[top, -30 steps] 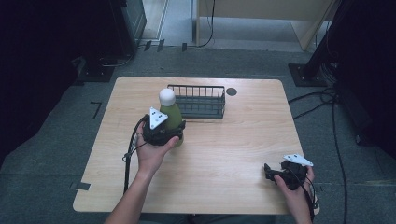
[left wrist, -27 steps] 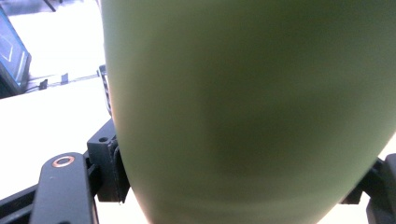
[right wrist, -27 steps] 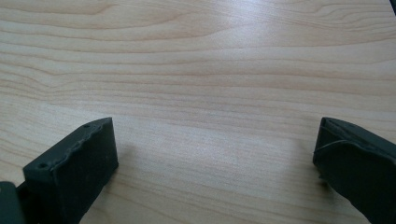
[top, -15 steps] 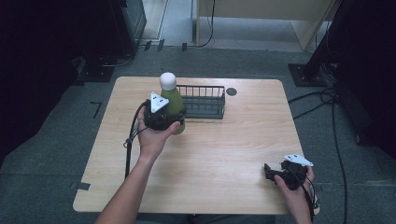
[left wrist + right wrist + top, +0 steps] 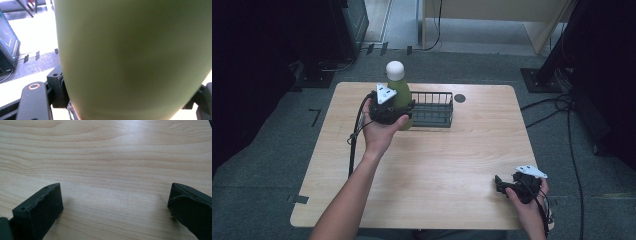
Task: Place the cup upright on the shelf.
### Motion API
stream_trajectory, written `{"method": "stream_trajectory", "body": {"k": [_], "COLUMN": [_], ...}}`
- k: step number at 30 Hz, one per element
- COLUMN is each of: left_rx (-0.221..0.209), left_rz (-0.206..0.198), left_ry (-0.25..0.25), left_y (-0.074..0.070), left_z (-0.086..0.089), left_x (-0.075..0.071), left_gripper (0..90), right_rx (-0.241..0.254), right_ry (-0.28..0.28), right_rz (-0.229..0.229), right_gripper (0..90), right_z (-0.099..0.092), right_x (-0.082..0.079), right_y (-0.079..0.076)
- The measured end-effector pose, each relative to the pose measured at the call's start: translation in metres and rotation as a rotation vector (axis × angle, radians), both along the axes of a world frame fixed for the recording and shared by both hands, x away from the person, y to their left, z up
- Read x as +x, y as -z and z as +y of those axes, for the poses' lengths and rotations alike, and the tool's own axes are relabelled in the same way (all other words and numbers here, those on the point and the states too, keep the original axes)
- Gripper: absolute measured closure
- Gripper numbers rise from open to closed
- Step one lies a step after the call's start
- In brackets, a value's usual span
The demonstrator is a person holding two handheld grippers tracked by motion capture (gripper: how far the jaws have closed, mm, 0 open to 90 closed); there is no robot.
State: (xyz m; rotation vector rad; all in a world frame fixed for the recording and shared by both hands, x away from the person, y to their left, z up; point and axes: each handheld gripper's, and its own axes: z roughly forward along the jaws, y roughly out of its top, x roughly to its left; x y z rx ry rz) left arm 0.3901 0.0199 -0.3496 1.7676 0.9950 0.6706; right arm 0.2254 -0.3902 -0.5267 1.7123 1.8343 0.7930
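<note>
High view, table (image 5: 427, 180): a light wooden top on a grey floor; most of its surface is bare.
High view, bottle (image 5: 398, 92): green body with a white cap (image 5: 395, 69), upright, at the far left part of the table, just beside the left end of the basket. Whether its base rests on the table or is lifted cannot be told, since the gripper and hand hide it.
High view, basket (image 5: 433, 108): a dark wire basket standing at the far middle of the table; through the wires nothing can be made out inside it.
High view, left gripper (image 5: 401, 109): held by the person's left hand (image 5: 379, 131), with its grey plate on top, its jaws clamped on the lower body of the bottle. A black cable hangs from it toward the near left.
High view, right gripper (image 5: 499, 183): held low at the near right corner of the table, well apart from bottle and basket, pointing left across the wood.
High view, dark disc (image 5: 459, 98): a small round mark on the table just right of the basket.
Left gripper view, bottle (image 5: 132, 60): its green wall sits very close to the camera, pressed between the two black jaws at either lower side.
Right gripper view, right gripper (image 5: 115, 202): its jaws stand wide apart with bare wood grain between them, holding nothing.
</note>
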Motion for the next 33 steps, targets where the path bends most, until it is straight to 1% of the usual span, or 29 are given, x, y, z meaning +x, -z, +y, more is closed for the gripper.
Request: {"method": "stream_trajectory", "body": {"k": [1, 6, 7, 8, 12, 15, 20, 21, 23, 24, 26, 27, 30, 33], "left_rx": [0.000, -0.006, -0.005, -0.005, -0.018, -0.014, -0.021, -0.022, -0.032, -0.032, -0.029, -0.029, -0.023, -0.029], "left_rz": [0.000, -0.003, -0.007, -0.007, -0.013, -0.024, -0.020, -0.021, -0.020, -0.020, -0.024, -0.024, -0.032, -0.025], "left_ry": [0.000, -0.005, -0.013, -0.013, -0.024, -0.029, -0.038, -0.048, -0.058, -0.058, -0.068, -0.068, -0.077, -0.081], "left_y": [0.000, -0.007, -0.008, -0.008, -0.008, -0.011, -0.012, -0.013, -0.013, -0.013, -0.013, -0.013, -0.011, -0.007], "left_z": [0.000, -0.004, -0.005, -0.005, -0.006, -0.009, -0.010, -0.010, -0.010, -0.010, -0.010, -0.010, -0.011, -0.013], "left_x": [0.000, 0.012, 0.018, 0.018, 0.029, 0.038, 0.047, 0.052, 0.057, 0.057, 0.065, 0.065, 0.072, 0.077], "left_gripper": [21.0, 21.0, 21.0, 21.0, 21.0, 21.0, 21.0, 21.0, 21.0, 21.0, 21.0, 21.0, 21.0, 21.0], "right_rx": [0.000, 0.000, -0.001, -0.001, 0.000, -0.001, -0.001, -0.001, -0.001, -0.001, 0.000, 0.000, 0.000, 0.000], "right_ry": [0.000, 0.000, 0.000, 0.000, 0.000, 0.000, 0.000, -0.001, 0.000, 0.000, 0.000, 0.000, 0.000, 0.000], "right_rz": [0.000, 0.000, 0.000, 0.000, 0.000, 0.000, 0.000, 0.000, 0.000, 0.000, 0.000, 0.000, 0.000, 0.000], "right_gripper": [0.0, 0.0, 0.0, 0.0, 0.0, 0.0, 0.0, 0.0, 0.0, 0.0, 0.0, 0.0, 0.0, 0.0], "right_z": [0.000, 0.000, 0.000, 0.000, 0.000, 0.000, 0.000, 0.000, 0.000, 0.000, 0.000, 0.000, 0.000, 0.000], "right_x": [0.000, 0.000, 0.000, 0.000, 0.000, 0.000, 0.000, 0.000, 0.000, 0.000, 0.000, 0.000, 0.000, 0.000], "right_y": [0.000, 0.000, 0.000, 0.000, 0.000, 0.000, 0.000, 0.000, 0.000, 0.000, 0.000, 0.000, 0.000, 0.000]}}
